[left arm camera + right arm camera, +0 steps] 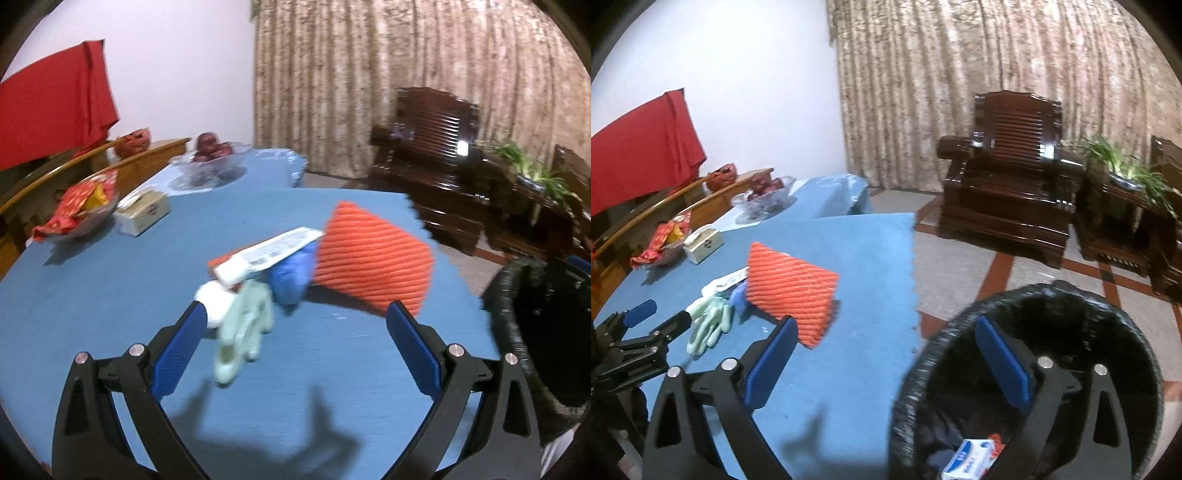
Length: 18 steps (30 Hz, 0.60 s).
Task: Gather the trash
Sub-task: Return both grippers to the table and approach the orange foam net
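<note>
The left gripper (295, 314), fingers spread wide and empty, hovers over the tabletop (110, 295); at its 11 o'clock lies a limp, light glove (245, 325), best pinched mid-palm. The right gripper (886, 339), equally wide and empty, hangs above the bin (1071, 295).

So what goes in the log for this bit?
left gripper: open, near green glove | right gripper: open, over trash bin | box in bin

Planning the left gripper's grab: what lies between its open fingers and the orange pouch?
In the left wrist view, the pale green glove and blue wad lie before the orange pouch.
</note>
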Motion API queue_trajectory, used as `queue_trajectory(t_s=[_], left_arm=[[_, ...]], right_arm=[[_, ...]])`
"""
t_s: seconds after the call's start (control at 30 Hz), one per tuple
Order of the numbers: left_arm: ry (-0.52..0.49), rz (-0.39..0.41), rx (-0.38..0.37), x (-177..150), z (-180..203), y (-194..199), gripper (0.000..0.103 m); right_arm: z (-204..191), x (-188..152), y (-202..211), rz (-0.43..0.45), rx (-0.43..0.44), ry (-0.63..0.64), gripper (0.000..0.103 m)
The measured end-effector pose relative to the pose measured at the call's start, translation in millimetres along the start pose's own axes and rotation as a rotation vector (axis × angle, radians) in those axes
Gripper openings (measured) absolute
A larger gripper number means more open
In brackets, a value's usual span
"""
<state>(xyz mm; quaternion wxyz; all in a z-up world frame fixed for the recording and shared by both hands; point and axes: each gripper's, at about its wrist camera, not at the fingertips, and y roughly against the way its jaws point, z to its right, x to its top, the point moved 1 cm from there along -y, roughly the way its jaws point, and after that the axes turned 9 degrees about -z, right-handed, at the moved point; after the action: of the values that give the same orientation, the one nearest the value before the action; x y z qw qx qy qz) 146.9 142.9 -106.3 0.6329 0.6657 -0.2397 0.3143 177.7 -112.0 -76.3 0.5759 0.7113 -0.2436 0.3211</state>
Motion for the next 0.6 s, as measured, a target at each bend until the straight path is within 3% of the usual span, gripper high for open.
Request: queue_trajectory(t_s=[0.17, 0.33, 0.6], left_arm=[[0.038, -0.031, 0.043, -4, -29, -18, 0.085], [0.081, -0.050, 0.071, -1, -55, -36, 0.080], [0.116, -0.083, 0.068, 11, -79, -69, 0.070]], right_arm=[[-18, 1, -21, -0.029, 0.024, 0.031, 0.090], [-33, 3, -47, -0.070, 0.045, 0.041, 0.079], [-51, 13, -81, -0.106, 0.041, 0.067, 0.076]])
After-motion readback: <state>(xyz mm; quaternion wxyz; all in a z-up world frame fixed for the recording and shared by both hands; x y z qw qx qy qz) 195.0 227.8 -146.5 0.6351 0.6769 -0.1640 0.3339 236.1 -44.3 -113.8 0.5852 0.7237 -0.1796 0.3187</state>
